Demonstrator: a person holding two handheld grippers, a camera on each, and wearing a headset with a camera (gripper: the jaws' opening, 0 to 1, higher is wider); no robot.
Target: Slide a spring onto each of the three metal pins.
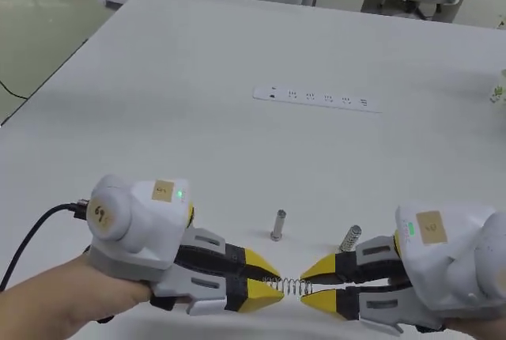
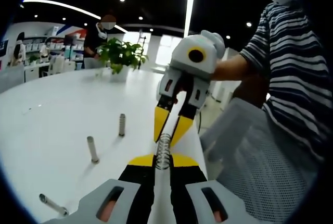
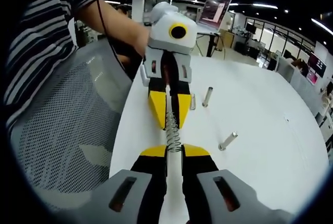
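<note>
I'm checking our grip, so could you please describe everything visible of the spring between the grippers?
The spring is a thin, silvery metal coil with open turns. It spans level between the left gripper and the right gripper, each end pinched in yellow-tipped jaws shut on it. It is held above the white table, touching nothing else visible.

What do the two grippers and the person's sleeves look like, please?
The left gripper and right gripper have rounded white housings, grey-and-black bodies and yellow-tipped fingers. Each carries a tan sticker; a black cable leaves the left one. The person wears a striped short-sleeved shirt.
</note>
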